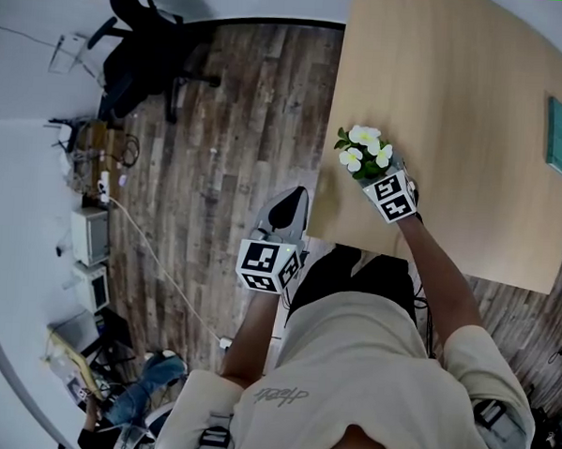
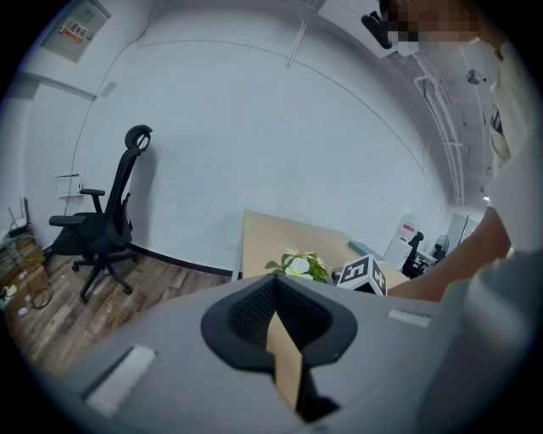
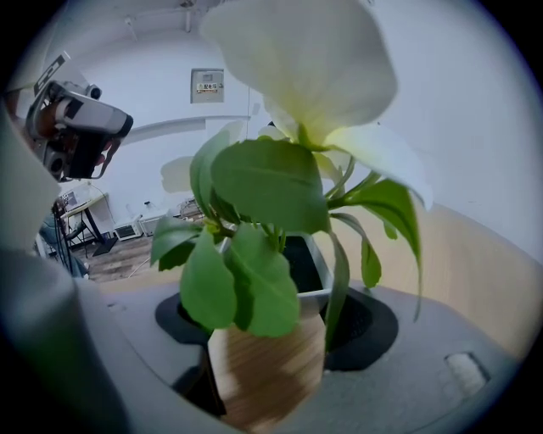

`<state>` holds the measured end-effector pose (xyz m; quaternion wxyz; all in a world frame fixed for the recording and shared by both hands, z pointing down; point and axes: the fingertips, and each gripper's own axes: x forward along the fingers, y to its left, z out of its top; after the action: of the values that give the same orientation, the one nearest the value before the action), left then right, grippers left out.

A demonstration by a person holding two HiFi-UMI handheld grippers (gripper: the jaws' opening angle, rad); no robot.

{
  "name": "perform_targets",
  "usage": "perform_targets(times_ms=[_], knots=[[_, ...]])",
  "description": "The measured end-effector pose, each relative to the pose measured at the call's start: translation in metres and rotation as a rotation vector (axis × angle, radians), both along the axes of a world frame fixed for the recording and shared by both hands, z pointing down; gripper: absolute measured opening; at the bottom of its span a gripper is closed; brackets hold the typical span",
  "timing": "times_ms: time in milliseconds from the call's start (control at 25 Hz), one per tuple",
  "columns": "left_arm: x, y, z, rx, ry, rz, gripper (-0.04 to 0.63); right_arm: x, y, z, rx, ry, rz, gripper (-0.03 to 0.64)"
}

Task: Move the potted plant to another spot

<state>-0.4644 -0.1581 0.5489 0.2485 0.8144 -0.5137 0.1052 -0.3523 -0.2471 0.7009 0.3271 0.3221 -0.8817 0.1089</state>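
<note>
Right tongs (image 1: 375, 178) are clamped on the potted plant (image 1: 364, 150), which sits between them near the counter (image 1: 457, 97) edge. Hold it upright, carry low, set it flat before you release. Left tongs (image 1: 288, 212) are closed, empty, off the counter.

No text legible. Cursive print on beige T-shirt (image 1: 277, 394) unreadable; framed white wall notice (image 3: 208, 86), red-and-white wall sheet (image 2: 76, 30) too small.

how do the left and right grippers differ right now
The left gripper has its jaws together with nothing between them; the right gripper is closed on the potted plant. The left gripper hangs off the table edge, above the floor; the right gripper is over the table. Both carry a marker cube.
</note>
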Motion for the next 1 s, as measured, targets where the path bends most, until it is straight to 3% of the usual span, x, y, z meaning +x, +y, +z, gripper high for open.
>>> perform_targets(times_ms=[120,640,840,1000], knots=[[0.001,-0.002,-0.002,0.002,0.0,-0.001,0.017,0.002,0.0,0.002,-0.015,0.021,-0.014,0.407],[0.024,0.001,0.0,0.02,0.026,0.068,0.017,0.05,0.035,-0.007,-0.024,0.049,0.029,0.413],[0.036,0.002,-0.009,0.054,0.038,0.121,0.017,0.067,0.059,-0.02,-0.048,0.041,0.062,0.407],[0.041,0.005,-0.008,0.048,0.025,0.157,0.017,0.08,0.081,-0.032,-0.08,0.03,0.101,0.333]])
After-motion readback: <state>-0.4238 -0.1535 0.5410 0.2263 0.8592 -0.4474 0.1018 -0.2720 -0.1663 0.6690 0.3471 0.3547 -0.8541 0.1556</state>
